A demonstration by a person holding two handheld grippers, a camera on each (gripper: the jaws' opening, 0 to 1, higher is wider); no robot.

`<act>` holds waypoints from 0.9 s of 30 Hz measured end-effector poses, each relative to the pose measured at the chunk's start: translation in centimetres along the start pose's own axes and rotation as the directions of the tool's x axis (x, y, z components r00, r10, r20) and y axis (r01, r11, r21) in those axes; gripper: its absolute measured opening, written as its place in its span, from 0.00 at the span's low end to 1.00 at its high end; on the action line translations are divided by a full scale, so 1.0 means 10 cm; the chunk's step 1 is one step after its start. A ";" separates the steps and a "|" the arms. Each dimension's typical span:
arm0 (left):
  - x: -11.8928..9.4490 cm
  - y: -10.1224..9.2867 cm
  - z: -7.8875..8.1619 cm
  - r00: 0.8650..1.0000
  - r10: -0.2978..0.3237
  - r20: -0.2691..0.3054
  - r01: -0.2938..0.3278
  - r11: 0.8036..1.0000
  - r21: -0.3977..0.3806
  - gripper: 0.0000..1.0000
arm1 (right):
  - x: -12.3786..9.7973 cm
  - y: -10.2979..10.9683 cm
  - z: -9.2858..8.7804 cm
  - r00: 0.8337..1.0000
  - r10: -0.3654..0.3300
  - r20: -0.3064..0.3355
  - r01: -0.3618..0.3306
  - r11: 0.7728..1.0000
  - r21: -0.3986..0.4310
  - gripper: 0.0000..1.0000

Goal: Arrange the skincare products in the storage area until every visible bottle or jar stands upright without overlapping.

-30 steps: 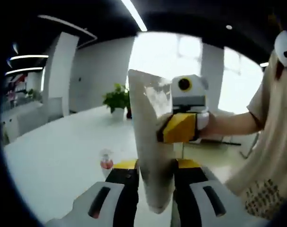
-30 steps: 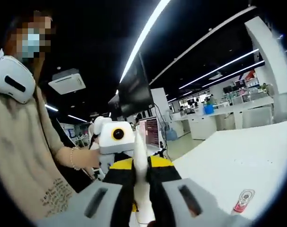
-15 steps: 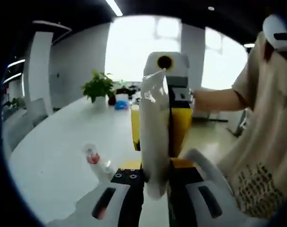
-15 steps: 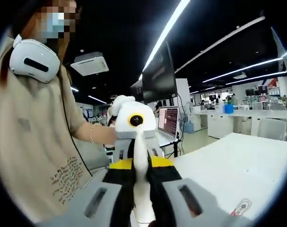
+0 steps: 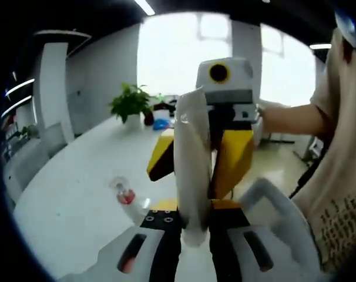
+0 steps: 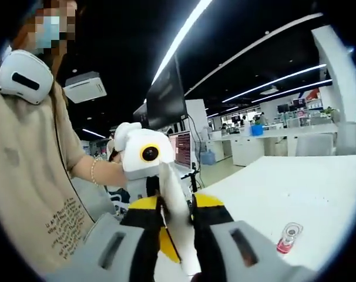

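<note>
In the left gripper view, a small bottle [image 5: 125, 195] with a red band lies on its side on the white table [image 5: 72, 188], lower left of the frame. At bottom centre the left gripper [image 5: 192, 220] clamps the lower end of a white tube [image 5: 192, 170] that rises upright through the middle. Just right of it, the right gripper [image 5: 192, 158] stands with its yellow jaws spread either side of the tube, a hand [image 5: 266, 111] behind it.

In the right gripper view, the person's sleeve [image 6: 31, 158] fills the left. At bottom centre the right gripper [image 6: 177, 226] has its jaws apart around the tube [image 6: 177, 223]. The bottle [image 6: 288, 238] lies at lower right on the table [image 6: 295, 188].
</note>
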State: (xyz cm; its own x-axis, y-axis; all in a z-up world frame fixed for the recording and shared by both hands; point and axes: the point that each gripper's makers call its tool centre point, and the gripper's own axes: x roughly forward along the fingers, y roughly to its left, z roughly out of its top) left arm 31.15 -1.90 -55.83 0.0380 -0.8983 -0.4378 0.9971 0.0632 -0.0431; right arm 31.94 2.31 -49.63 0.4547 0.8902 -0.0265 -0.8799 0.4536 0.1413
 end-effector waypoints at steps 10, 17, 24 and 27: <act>0.09 0.59 -0.15 0.995 0.095 0.018 -0.094 0.995 -0.015 0.12 | -0.52 -0.38 -0.31 0.963 -0.267 0.037 0.262 0.959 0.109 0.42; 0.34 1.13 -0.36 0.990 0.144 -0.002 -0.144 0.989 0.019 0.12 | -0.64 -0.37 -0.59 0.947 -0.319 0.028 0.310 0.935 0.176 0.41; 0.66 1.47 -0.61 0.987 0.159 -0.033 -0.159 0.987 0.000 0.12 | -0.76 -0.38 -0.66 0.933 -0.358 0.025 0.346 0.916 0.202 0.40; 0.74 1.57 -0.68 0.986 0.163 -0.038 -0.164 0.986 -0.028 0.12 | -0.81 -0.41 -0.67 0.927 -0.375 0.026 0.361 0.907 0.214 0.40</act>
State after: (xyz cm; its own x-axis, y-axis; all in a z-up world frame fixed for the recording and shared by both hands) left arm 46.66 -4.62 -65.82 0.1972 -0.8587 -0.4730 0.9752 0.2215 0.0045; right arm 30.98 -6.49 -56.66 0.7550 0.6537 -0.0522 -0.6046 0.7247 0.3306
